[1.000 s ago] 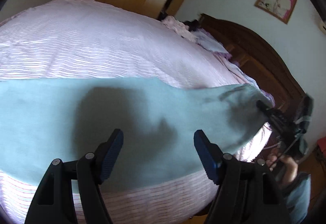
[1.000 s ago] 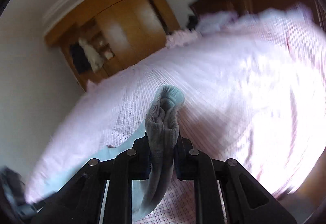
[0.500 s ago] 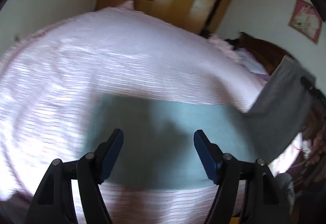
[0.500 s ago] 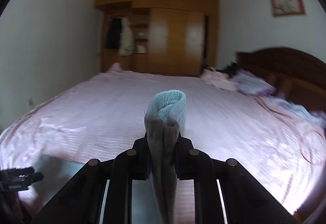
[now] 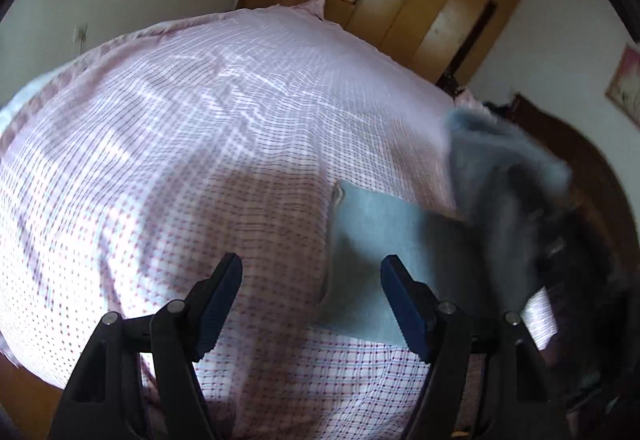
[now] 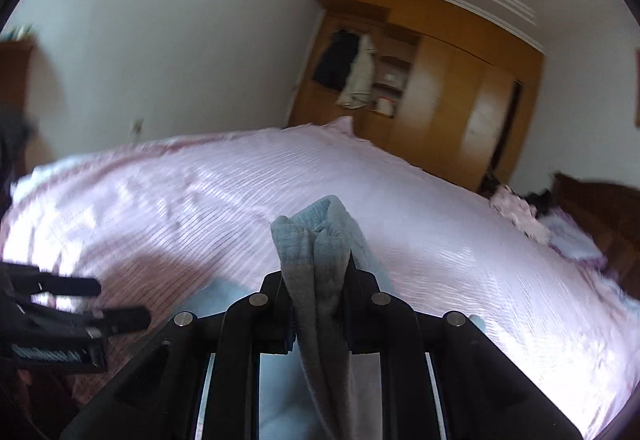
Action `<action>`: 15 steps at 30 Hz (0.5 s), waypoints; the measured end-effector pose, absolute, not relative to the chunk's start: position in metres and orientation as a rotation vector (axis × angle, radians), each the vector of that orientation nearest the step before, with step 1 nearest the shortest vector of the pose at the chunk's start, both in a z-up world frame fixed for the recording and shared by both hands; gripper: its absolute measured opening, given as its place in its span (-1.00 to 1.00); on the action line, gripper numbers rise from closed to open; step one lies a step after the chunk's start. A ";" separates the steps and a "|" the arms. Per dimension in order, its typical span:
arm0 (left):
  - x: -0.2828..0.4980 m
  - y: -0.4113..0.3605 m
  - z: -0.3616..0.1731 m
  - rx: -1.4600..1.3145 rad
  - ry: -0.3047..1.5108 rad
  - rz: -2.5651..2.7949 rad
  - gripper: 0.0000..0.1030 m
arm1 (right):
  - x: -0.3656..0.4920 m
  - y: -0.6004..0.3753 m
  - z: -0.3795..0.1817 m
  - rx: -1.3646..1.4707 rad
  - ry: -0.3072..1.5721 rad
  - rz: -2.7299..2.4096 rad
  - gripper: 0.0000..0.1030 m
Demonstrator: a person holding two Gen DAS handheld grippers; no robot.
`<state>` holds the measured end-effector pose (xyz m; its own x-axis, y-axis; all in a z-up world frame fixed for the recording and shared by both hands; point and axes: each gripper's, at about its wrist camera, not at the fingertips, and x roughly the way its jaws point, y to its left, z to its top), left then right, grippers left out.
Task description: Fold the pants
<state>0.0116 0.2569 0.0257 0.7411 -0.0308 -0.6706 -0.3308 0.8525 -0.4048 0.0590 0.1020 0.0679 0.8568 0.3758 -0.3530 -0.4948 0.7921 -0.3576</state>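
Right tongs (image 6: pixel 319 280) clamped on bunched blue pants (image 6: pixel 316 236) above pink bed (image 6: pixel 460 240); left tongs (image 6: pixel 96 300) spread apart, empty.

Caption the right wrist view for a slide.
Right gripper clamps a bunched end of the blue pants above the pink bed; left gripper open nearby.

A bedroom in a home. A large bed (image 6: pixel 440 240) fills most of the room, covered by a pink-and-white checked sheet (image 5: pixel 180 168). A dark carved wooden headboard (image 6: pixel 600 208) stands at its far right end, with crumpled pink bedding (image 6: pixel 516 212) beside it. Against the far wall is a tall honey-coloured wooden wardrobe (image 6: pixel 452 100); its open section holds hanging clothes (image 6: pixel 356 76) and small shelves. The walls are plain white, and a framed picture (image 5: pixel 624 88) hangs on the right-hand wall.
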 end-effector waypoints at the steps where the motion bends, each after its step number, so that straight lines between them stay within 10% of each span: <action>1: 0.009 0.261 0.026 -0.548 0.719 0.175 0.46 | 0.057 0.110 0.059 -0.481 0.279 0.480 -0.82; 15: 0.005 0.288 0.010 -0.683 0.729 0.168 0.46 | 0.052 0.134 0.002 -0.574 0.306 0.579 -0.81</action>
